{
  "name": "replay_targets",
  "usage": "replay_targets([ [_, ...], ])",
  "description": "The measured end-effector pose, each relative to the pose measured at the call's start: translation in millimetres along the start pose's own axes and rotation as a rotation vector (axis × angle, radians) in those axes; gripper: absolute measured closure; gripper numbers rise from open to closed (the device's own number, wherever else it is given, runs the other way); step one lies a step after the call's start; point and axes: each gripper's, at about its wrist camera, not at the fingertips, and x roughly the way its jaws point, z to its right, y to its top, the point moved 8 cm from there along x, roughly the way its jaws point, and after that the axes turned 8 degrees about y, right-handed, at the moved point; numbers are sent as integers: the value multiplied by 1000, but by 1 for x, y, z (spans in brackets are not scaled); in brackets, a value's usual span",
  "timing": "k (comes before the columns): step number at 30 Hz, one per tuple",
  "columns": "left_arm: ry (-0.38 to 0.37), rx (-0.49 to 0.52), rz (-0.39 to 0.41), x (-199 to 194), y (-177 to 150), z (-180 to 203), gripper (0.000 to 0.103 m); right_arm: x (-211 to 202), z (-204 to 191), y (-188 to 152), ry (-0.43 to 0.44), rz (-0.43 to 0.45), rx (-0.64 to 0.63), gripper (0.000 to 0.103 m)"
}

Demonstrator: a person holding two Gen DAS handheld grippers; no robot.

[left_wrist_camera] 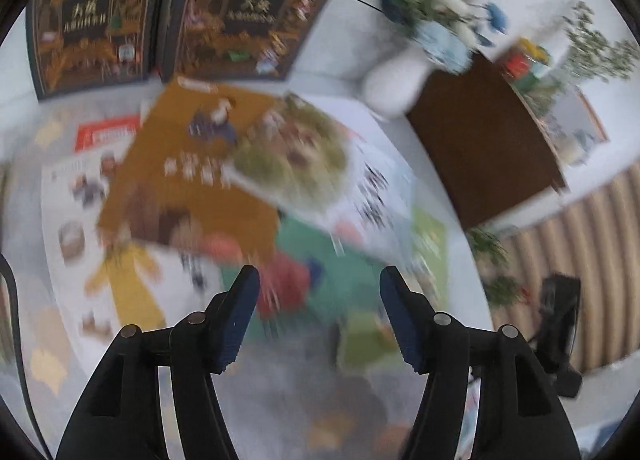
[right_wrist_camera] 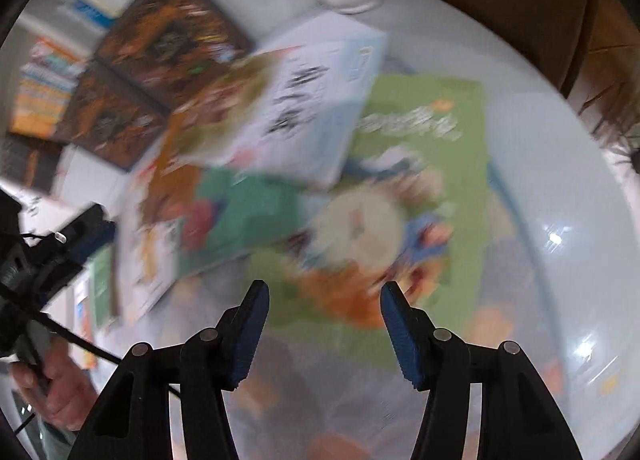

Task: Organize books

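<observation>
Both grippers hung over a loose heap of picture books on the white worktop (right_wrist_camera: 540, 163). The left gripper (left_wrist_camera: 318, 280) and right gripper (right_wrist_camera: 324, 296) each had fingers parted and empty. A green book (right_wrist_camera: 460, 131) lay beneath a white one (right_wrist_camera: 312, 99), with 2 dark ornate volumes (left_wrist_camera: 256, 7) beyond.

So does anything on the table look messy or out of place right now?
Yes. The books lie in a loose, overlapping heap at odd angles rather than stacked: a white book sits skewed across an ochre book, a teal book and a light green book. Two dark ornate books lie neatly side by side behind.
</observation>
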Motion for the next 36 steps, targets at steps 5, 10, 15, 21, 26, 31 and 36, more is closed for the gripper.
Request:
replay_targets([
  [5, 105, -28, 17, 38, 41, -9, 42, 9, 14, 35, 2, -19, 28, 47],
  [10, 200, -81, 18, 79, 74, -26, 43, 20, 7, 65, -38, 21, -30, 47],
  [15, 216, -115, -18, 112, 89, -33, 43, 41, 8, 92, -58, 35, -20, 47],
  [21, 139, -7, -84, 122, 74, -10, 42, 53, -7, 109, -82, 13, -99, 43],
  [26, 129, 77, -88, 101, 29, 3, 42, 49, -1, 104, -175, 9, -169, 42],
  [31, 144, 31, -38, 57, -57, 8, 41, 37, -11, 74, -210, -15, -352, 42],
  [36, 78, -13, -128, 25, -163, 22, 41, 41, -45, 46, -203, -72, -601, 42],
])
